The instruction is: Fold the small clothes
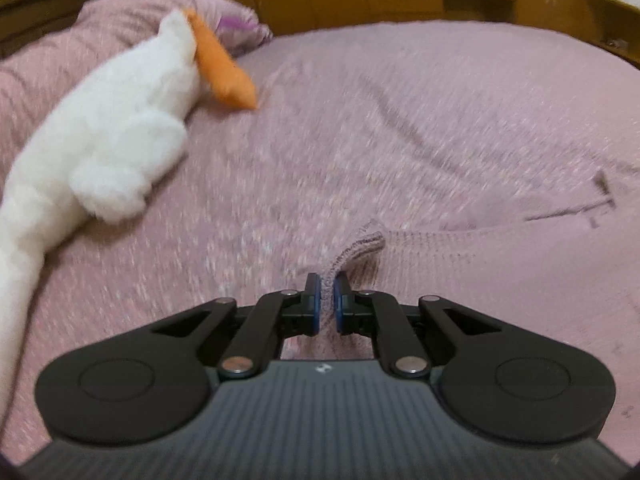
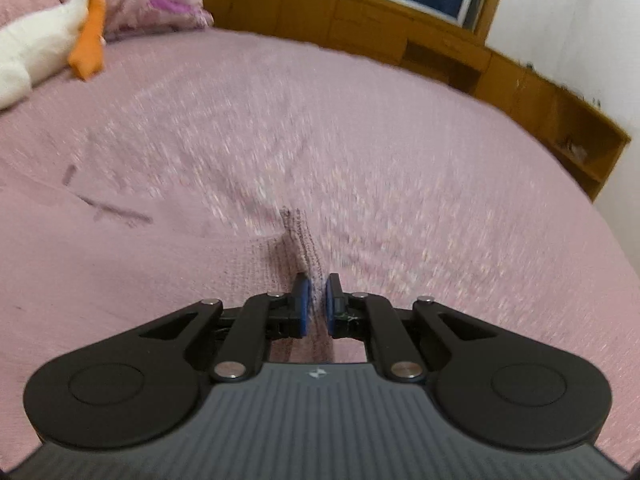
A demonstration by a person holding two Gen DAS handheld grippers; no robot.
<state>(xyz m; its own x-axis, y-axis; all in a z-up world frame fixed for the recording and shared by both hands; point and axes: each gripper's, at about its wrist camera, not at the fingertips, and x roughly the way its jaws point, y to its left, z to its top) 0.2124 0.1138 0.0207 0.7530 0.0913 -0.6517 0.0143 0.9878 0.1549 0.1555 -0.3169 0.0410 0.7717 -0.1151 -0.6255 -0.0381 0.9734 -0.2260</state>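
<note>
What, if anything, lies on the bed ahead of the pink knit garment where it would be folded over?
Nothing visible. Both the left gripper and right gripper pinch the pink knit garment; the bedspread ahead is bare. The white plush toy lies off to the left side.

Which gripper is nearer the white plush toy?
Left. The left gripper has the plush toy close at its left; from the right gripper it lies far off.
</note>
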